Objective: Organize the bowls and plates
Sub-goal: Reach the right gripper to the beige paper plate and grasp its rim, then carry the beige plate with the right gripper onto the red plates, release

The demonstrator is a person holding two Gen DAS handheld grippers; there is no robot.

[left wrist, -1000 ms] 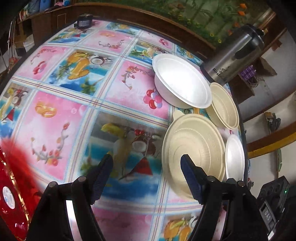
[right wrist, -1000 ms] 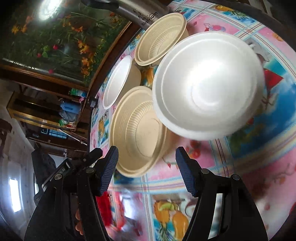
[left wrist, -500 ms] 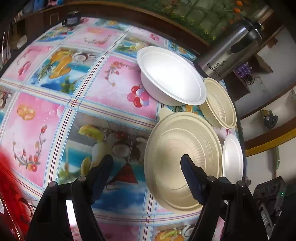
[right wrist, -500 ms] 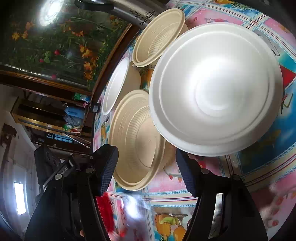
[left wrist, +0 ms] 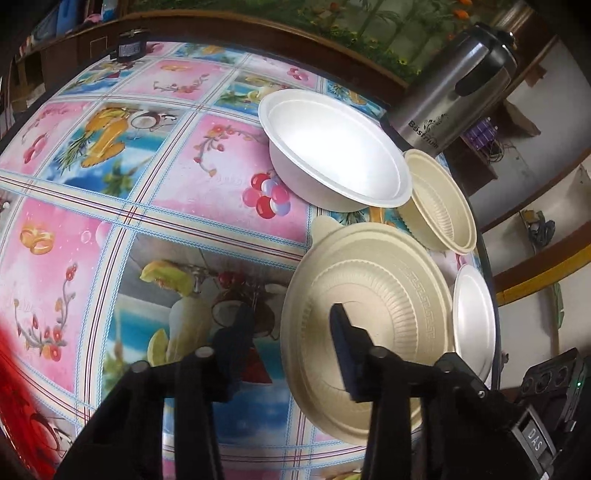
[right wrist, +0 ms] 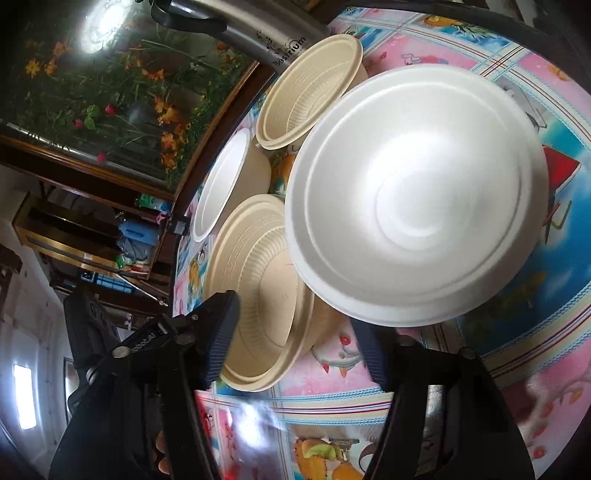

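The left gripper (left wrist: 291, 332) has its jaws apart, straddling the near rim of the big beige bowl (left wrist: 369, 332): one finger stands outside the rim over the counter (left wrist: 147, 184), the other inside the bowl. Whether either finger touches the rim I cannot tell.

In the left wrist view, the big beige bowl sits at 4 o'clock. The white bowl (left wrist: 332, 147) lies at 1 o'clock, just beyond it, with a narrow strip of the fruit-patterned cloth between them. The small beige bowl (left wrist: 443, 206) sits at 2 o'clock, just beside the white bowl's rim. A small white bowl (left wrist: 474, 325) stands at 3 o'clock, close against the big beige one at the counter's edge. A steel flask (left wrist: 454, 96) stands at 1 o'clock behind the bowls.

The right gripper (right wrist: 295, 343) is also spread wide and holds nothing. In its view the white bowl (right wrist: 417, 192) fills the centre and 2 o'clock, above and between the fingers, its rim overlapping the big beige bowl (right wrist: 258, 295) at 8 o'clock. The small beige bowl (right wrist: 306, 92) is at 12 o'clock, the small white bowl (right wrist: 221, 188) at 10 o'clock, the flask (right wrist: 258, 33) at 11 o'clock.
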